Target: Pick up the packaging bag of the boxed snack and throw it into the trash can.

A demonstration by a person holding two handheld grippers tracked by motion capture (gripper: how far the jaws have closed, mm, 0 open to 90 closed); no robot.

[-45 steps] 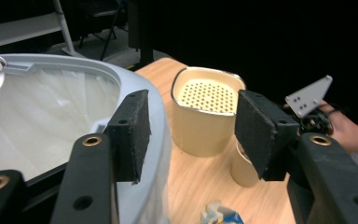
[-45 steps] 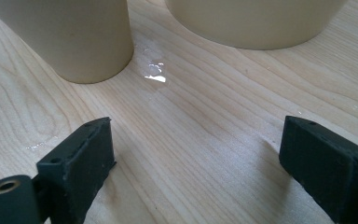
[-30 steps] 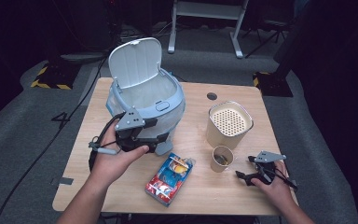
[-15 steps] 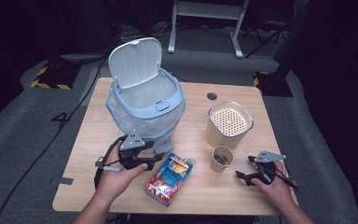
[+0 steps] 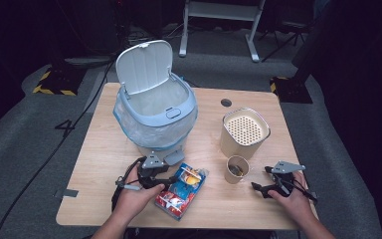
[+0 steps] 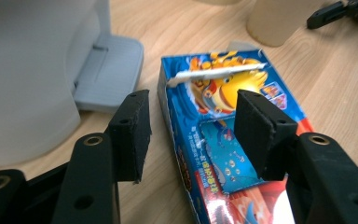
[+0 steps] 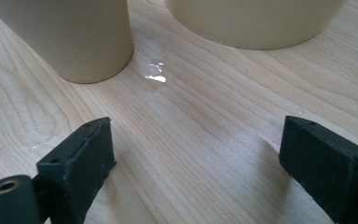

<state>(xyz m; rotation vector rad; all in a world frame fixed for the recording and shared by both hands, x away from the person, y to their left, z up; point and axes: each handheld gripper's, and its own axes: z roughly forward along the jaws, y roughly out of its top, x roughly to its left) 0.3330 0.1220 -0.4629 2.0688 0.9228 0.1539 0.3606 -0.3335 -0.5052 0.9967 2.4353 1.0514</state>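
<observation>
Down beside the open-lidded bin [image 5: 155,112], now lowered with left gripper [image 6: 191,123] wide open astride the blue snack box [image 6: 223,140] flat on the table [image 5: 104,149], ready for closing; right gripper [image 7: 198,158] open, idle.

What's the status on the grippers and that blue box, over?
Left gripper open, jaws astride the blue box flat on the table. Right gripper open, idle. Bin lid up, nothing blocking.

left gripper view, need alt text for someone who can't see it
The left gripper, jaws open, straddles the left edge of a blue carton lying flat on the wooden table. A pale bin stands at left.
</observation>
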